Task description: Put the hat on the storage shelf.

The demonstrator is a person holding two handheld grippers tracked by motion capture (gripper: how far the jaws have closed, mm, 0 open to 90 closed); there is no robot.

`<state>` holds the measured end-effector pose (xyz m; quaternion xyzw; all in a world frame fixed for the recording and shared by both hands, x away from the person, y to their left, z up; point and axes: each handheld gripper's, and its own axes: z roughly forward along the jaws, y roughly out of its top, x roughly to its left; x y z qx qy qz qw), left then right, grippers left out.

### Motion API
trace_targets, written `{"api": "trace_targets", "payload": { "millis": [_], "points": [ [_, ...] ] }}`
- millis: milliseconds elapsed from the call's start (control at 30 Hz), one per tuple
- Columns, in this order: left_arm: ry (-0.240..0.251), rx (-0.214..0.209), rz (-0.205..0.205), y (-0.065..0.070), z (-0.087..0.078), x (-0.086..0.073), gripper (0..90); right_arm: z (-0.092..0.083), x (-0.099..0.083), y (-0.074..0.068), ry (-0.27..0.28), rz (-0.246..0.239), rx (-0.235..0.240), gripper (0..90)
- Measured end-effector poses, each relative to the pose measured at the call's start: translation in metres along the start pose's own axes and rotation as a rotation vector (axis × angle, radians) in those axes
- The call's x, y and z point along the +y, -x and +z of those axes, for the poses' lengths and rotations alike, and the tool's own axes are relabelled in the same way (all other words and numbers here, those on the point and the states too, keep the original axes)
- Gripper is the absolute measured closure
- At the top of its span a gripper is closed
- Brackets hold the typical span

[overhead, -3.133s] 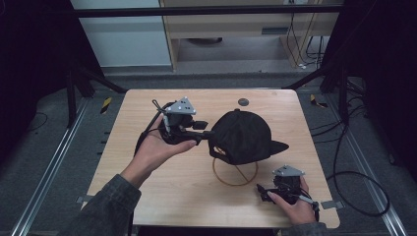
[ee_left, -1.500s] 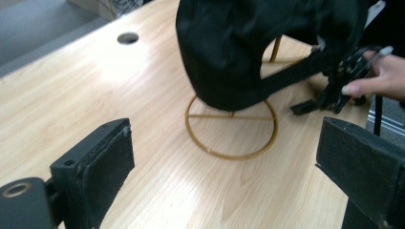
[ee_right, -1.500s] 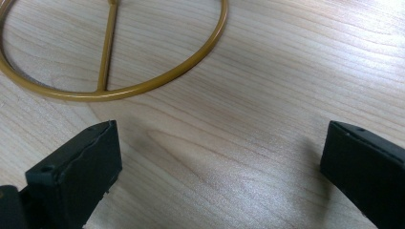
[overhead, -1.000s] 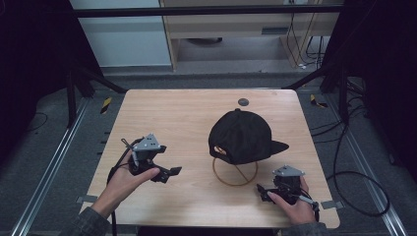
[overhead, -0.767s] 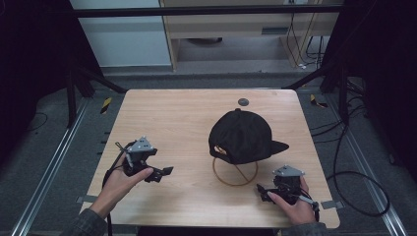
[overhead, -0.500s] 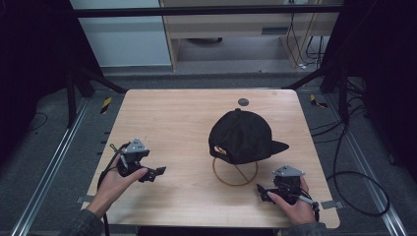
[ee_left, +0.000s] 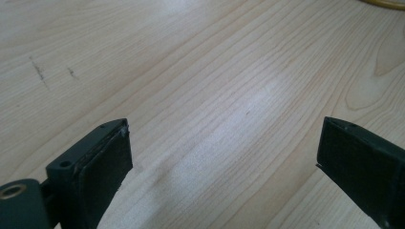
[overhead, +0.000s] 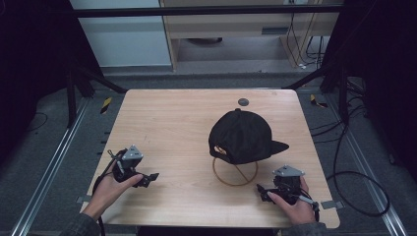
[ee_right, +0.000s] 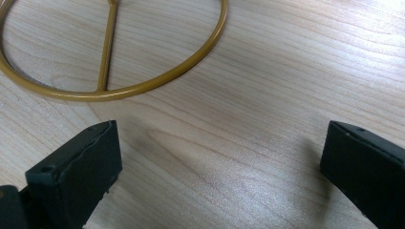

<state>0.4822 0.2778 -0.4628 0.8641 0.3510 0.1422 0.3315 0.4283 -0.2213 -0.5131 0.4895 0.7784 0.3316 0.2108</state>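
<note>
Light wooden table (overhead: 172, 123): black baseball cap (overhead: 243, 136) right of centre, perched on brass-coloured wire ring stand (overhead: 235, 173); small dark round disc (overhead: 243, 102) behind it; left gripper (overhead: 146, 179) near-left, right gripper (overhead: 262, 190) near-right.

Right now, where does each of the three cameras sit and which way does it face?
High view: above the person's side, looking forward and down on the table; shows both forearms, left claw, right claw, black cap on its gold wire stand.
Left gripper view: on the left claw, facing bare wood between open jaws.
Right gripper view: on the right claw, facing the stand's ring.
Shared: the high view and right gripper view both show the stand.
</note>
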Motion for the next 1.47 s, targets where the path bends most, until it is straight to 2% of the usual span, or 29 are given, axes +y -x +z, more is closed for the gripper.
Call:
{"api": "trace_targets", "payload": {
  "millis": [100,367,533,800,1000,1067,1133,1467],
  "points": [
    [0.007,0.010,-0.016,-0.002,0.002,-0.003,4.1,0.000,0.000,0.000,0.000,0.000,0.000,0.5],
    [0.022,0.048,-0.083,-0.018,0.014,-0.012,4.1,0.000,0.000,0.000,0.000,0.000,0.000,0.5],
    [0.016,0.071,-0.092,-0.024,0.020,-0.015,3.9,0.000,0.000,0.000,0.000,0.000,0.000,0.5],
    [0.015,0.086,-0.111,-0.030,0.025,-0.016,3.9,0.000,0.000,0.000,0.000,0.000,0.000,0.5],
    [0.001,0.093,-0.116,-0.029,0.033,-0.022,4.1,0.000,0.000,0.000,0.000,0.000,0.000,0.5],
    [0.030,0.108,-0.098,-0.028,0.034,-0.026,2.9,0.000,0.000,0.000,0.000,0.000,0.000,0.5],
    [0.054,0.119,-0.102,-0.027,0.035,-0.028,2.0,0.000,0.000,0.000,0.000,0.000,0.000,0.5],
    [0.057,0.165,-0.155,-0.025,0.036,-0.028,1.4,0.000,0.000,-0.001,0.000,0.000,-0.001,0.5]
  ]
}}
